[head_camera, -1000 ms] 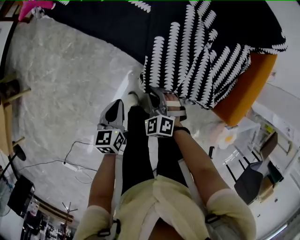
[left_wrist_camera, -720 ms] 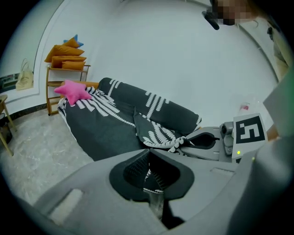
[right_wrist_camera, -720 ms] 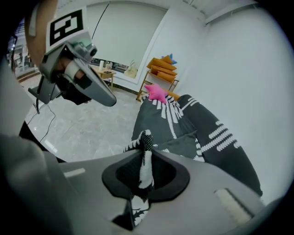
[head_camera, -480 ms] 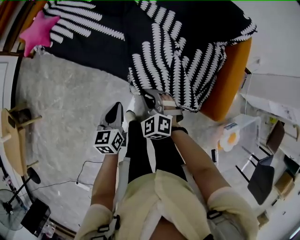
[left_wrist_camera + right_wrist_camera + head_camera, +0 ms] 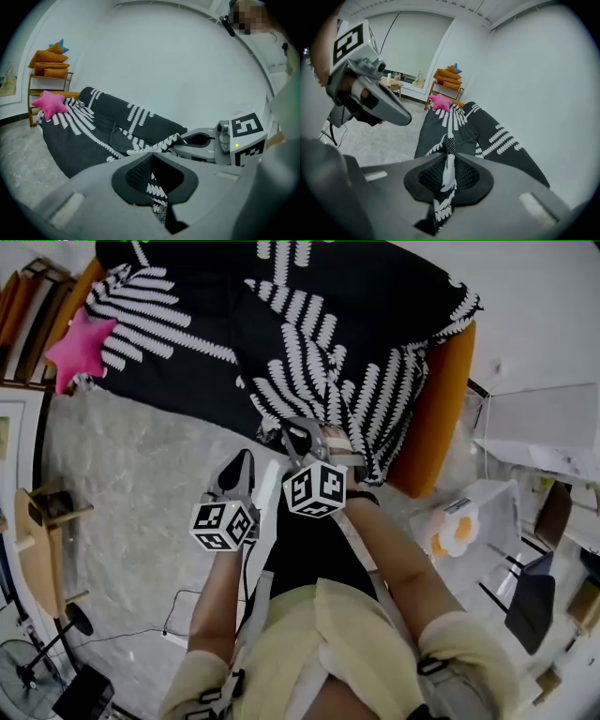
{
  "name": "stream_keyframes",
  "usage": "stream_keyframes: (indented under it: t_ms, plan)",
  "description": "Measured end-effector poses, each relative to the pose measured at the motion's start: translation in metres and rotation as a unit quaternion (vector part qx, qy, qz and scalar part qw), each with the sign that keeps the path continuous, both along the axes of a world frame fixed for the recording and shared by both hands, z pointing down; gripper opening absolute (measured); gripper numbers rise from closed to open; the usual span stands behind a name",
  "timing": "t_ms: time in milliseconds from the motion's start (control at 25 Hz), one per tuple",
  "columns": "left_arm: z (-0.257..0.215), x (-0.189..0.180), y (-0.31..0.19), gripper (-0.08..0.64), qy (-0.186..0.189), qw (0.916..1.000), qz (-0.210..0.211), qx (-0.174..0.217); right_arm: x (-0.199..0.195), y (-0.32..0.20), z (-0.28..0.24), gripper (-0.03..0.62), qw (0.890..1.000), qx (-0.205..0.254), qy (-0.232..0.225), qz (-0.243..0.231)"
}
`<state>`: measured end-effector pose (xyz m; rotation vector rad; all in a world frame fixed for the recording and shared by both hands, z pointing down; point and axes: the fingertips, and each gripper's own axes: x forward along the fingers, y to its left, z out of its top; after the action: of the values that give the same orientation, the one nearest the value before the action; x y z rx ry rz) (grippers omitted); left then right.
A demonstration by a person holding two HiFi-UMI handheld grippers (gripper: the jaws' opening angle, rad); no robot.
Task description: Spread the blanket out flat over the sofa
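Observation:
A black blanket (image 5: pixel 309 343) with white leaf stripes lies rumpled over the orange sofa (image 5: pixel 441 409). Its near edge is lifted off the sofa front. My right gripper (image 5: pixel 298 439) is shut on that edge, and in the right gripper view a strip of blanket (image 5: pixel 487 126) is pinched at the right gripper (image 5: pixel 449 150) jaws. Just to its left, my left gripper (image 5: pixel 236 470) is shut on the same edge. In the left gripper view the fabric (image 5: pixel 93 136) runs through the left gripper (image 5: pixel 152 157) jaws and across to the right gripper (image 5: pixel 201 140).
A pink star cushion (image 5: pixel 80 345) lies at the sofa's left end. A wooden shelf with orange cushions (image 5: pixel 49 65) stands behind it. Wooden furniture (image 5: pixel 37 540) and a floor cable (image 5: pixel 178 615) are on the left, with a clear box (image 5: pixel 469 517) and a white table (image 5: pixel 534 427) on the right.
Both grippers have risen with the blanket edge still held. The sofa now fills more of the head view, and the pink star cushion has come fully into sight.

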<state>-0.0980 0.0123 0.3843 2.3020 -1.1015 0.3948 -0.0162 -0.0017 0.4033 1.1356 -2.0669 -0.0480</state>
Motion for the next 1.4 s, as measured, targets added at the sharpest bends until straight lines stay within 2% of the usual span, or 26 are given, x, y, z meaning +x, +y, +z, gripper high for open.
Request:
stream_keyframes:
  t_ms: [280, 440, 640, 880, 1200, 1400]
  plan:
    - [-0.004, 0.045, -0.048, 0.0, 0.011, 0.999, 0.043, -0.003, 0.058, -0.032, -0.033, 0.028, 0.999, 0.005, 0.002, 0.048]
    - [-0.012, 0.081, -0.075, 0.0, 0.019, 0.9962, 0.086, 0.003, 0.099, -0.056, -0.054, 0.028, 0.996, 0.022, 0.007, 0.085]
    - [-0.018, 0.108, -0.091, 0.0, 0.019, 0.9947, 0.101, 0.01, 0.133, -0.066, -0.064, 0.028, 0.994, 0.03, -0.002, 0.104]
    - [-0.018, 0.147, -0.1, 0.0, 0.01, 0.9956, 0.091, 0.018, 0.186, -0.075, -0.06, 0.028, 0.993, 0.032, -0.026, 0.11]
    - [-0.013, 0.201, -0.102, 0.0, 0.006, 0.9989, 0.045, 0.016, 0.258, -0.084, -0.063, 0.028, 0.992, 0.039, -0.049, 0.109]
    - [-0.005, 0.245, -0.105, 0.0, 0.009, 0.9988, 0.045, 0.015, 0.299, -0.094, -0.057, 0.028, 0.991, 0.039, -0.051, 0.114]
